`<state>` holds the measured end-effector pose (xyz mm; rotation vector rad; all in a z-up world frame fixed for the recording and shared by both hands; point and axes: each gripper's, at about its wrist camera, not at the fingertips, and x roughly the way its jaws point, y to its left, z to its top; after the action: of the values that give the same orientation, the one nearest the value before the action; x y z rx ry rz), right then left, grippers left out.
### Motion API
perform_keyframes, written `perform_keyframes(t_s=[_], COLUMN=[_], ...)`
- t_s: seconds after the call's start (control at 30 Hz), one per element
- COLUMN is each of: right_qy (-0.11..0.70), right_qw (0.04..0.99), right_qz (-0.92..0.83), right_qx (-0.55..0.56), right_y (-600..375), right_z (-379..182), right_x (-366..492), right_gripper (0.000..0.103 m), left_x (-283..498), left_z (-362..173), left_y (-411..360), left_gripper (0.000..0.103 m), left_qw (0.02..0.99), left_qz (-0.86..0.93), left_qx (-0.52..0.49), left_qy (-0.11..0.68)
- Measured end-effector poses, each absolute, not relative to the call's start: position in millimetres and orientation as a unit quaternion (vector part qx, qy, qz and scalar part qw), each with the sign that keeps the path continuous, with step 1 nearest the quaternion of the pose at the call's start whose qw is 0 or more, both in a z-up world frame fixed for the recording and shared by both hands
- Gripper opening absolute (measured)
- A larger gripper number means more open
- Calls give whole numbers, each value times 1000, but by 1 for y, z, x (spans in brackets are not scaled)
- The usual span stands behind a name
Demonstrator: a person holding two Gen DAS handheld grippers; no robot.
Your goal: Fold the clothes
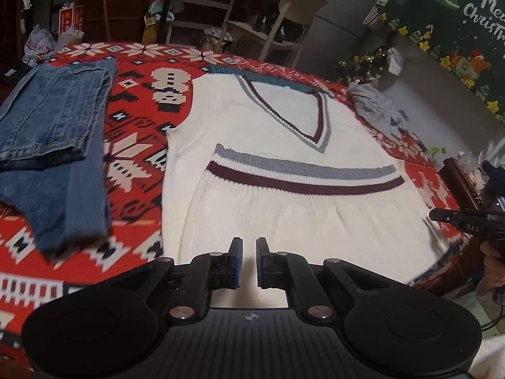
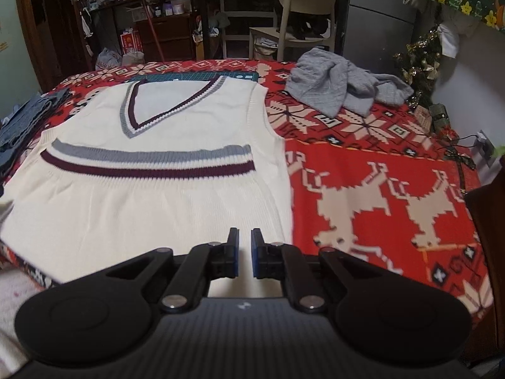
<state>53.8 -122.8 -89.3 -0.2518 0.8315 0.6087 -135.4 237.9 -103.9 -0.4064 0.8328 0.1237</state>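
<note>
Left gripper [image 1: 249, 262]: black, two fingers with blue pads, parted by a narrow gap with nothing between them – it hovers above the near hem of the vest.
Right gripper [image 2: 244, 252]: same build, fingers likewise a little apart and empty, above the hem near the vest's right edge; in the left view its black body shows at the far right, with part of a hand [image 1: 494, 262] below it.
Cream knitted sleeveless vest [image 1: 284, 164]: lies flat and face up on the table, V-neck pointing away, hem toward the grippers; a grey and a maroon stripe cross the chest, and the neck has matching trim.
Red patterned tablecloth [image 2: 378, 164]: covers the table, with white snowflakes and reindeer.
Folded blue denim jeans [image 1: 53, 120]: left of the vest, apart from it.
Crumpled grey knit garment [image 2: 334, 85]: far right of the vest, near the table's back edge.
Teal mat [image 2: 189, 77]: peeks from under the vest's collar – possibly a cutting mat, hard to tell.
Pale plastic chair [image 2: 303, 15]: stands behind the table.
</note>
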Motion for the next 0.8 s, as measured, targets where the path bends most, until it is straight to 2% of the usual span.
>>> perform_keyframes(t_s=[0.3,0.47,0.63,0.73,0.8], right_qy=[416,415,400,384,377], right_qw=[861,857,863,868,869], right_qz=[270,278,280,285,291], right_qx=[-116,-130,-129,-131,-133], right_y=[-153,-170,-162,-143,-127], right_z=[-109,-105,-86,-76,-75], right_x=[49,26,22,28,31], right_gripper=[5,5,8,11,21], left_x=[-136,-165,-162,-140,-120], left_z=[-122,-117,-102,-96,-98], left_y=[254,259,250,241,230], left_gripper=[6,6,7,7,7], left_qw=[879,875,881,883,884], left_qz=[91,96,89,74,64], left_qx=[-196,-220,-223,-220,-206], left_qy=[424,421,408,409,414])
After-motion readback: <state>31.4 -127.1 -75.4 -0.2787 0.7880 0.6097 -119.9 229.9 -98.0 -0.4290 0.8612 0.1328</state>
